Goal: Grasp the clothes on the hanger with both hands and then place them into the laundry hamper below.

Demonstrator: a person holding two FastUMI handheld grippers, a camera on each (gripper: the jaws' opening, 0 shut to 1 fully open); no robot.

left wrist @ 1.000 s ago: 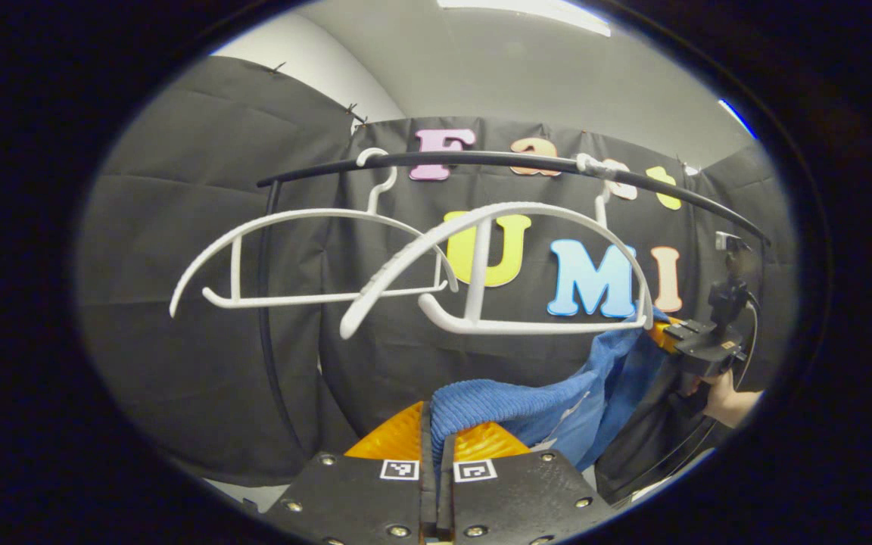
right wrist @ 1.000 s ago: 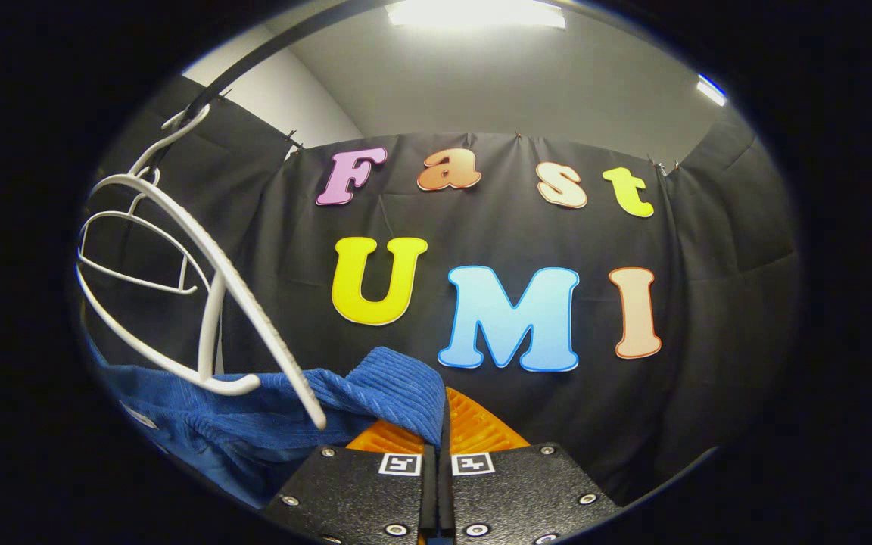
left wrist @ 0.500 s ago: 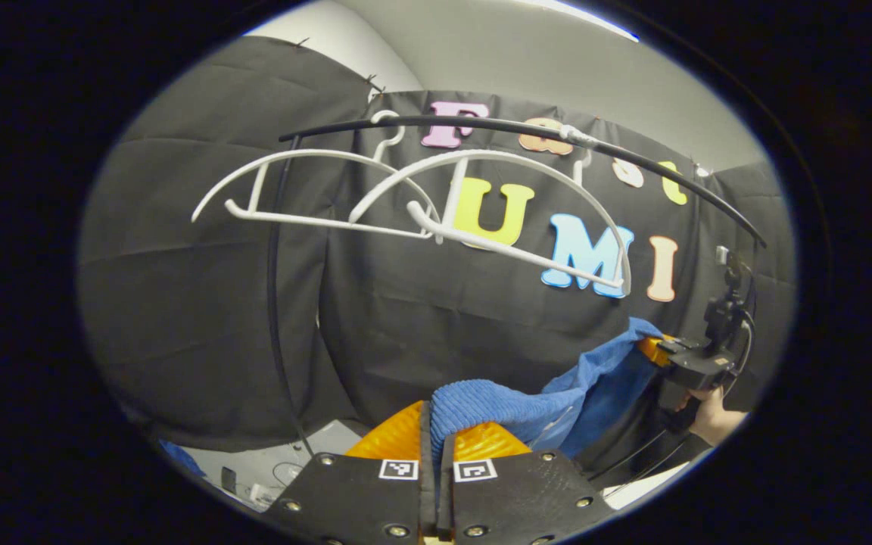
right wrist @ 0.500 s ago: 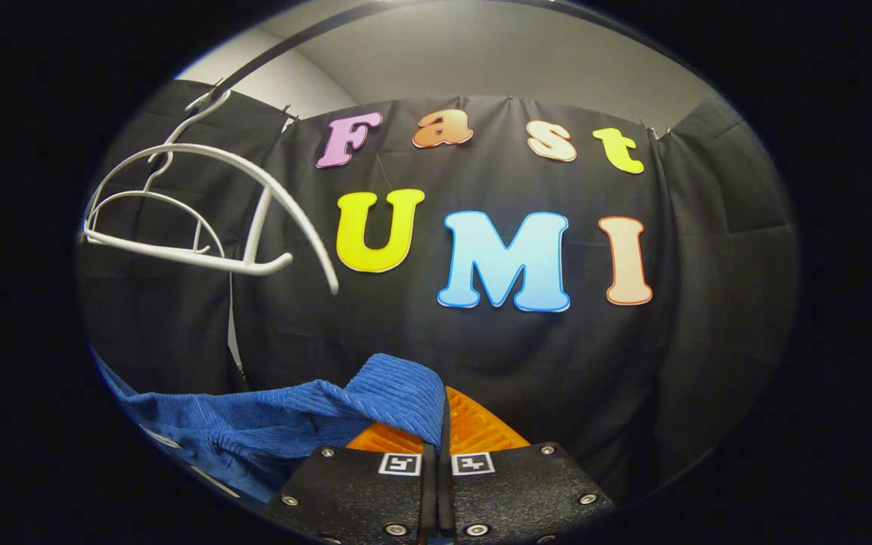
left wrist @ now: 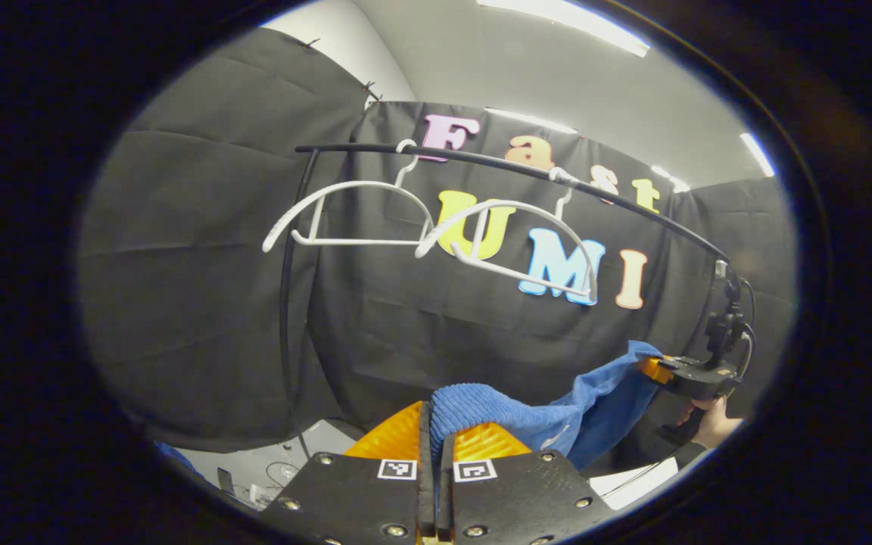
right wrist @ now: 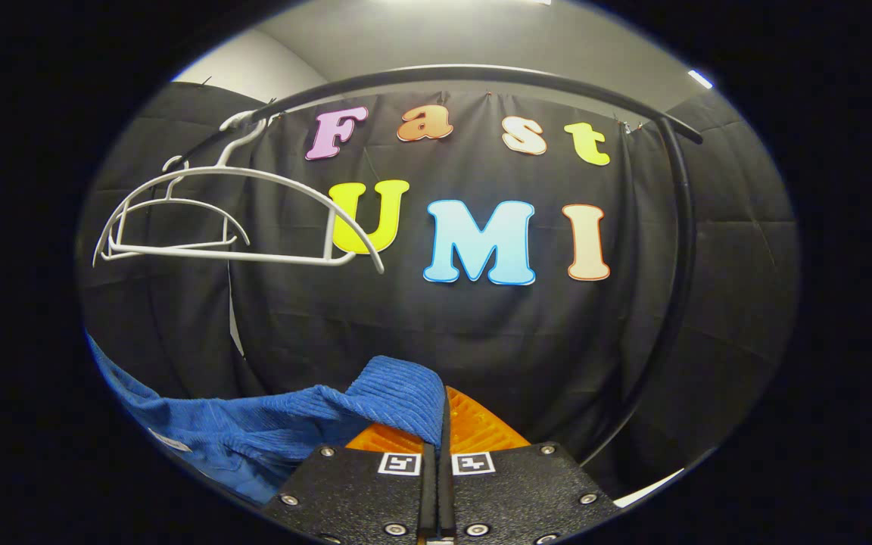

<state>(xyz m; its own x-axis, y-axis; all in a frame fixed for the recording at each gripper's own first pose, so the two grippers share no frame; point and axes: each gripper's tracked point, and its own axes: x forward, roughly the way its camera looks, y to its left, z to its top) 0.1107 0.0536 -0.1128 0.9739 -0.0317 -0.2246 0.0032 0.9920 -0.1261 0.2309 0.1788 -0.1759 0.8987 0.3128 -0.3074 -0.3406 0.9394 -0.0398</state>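
1. Two white hangers on one black rail (left wrist: 496, 163): near hanger (left wrist: 515, 242), far hanger (left wrist: 345, 216), both bare, hooked side by side.
2. Same pair under the rail (right wrist: 481, 72) in the right gripper view: near hanger (right wrist: 254, 216) in front, far hanger (right wrist: 171, 223) behind it.
3. One blue garment (left wrist: 549, 412), well below the hangers, clear of both, slung between the two tools.
4. Two tools. Left tool (left wrist: 434, 446): jaws closed to a narrow slit, a ribbed fold of the garment pinched between them and bulging up above the tips.
5. Right tool (left wrist: 659, 367), below the rail's right end in the left gripper view, gripping the garment's far edge; a hand (left wrist: 712, 428) on its handle.
6. Right tool (right wrist: 440, 435) in its own view: jaws pressed nearly together on a fold of the garment (right wrist: 284, 424), cloth draping down and left from the tips, far below the hangers.
7. One floor patch (left wrist: 269, 462) below the rail's left post, with small items too blurred to name.
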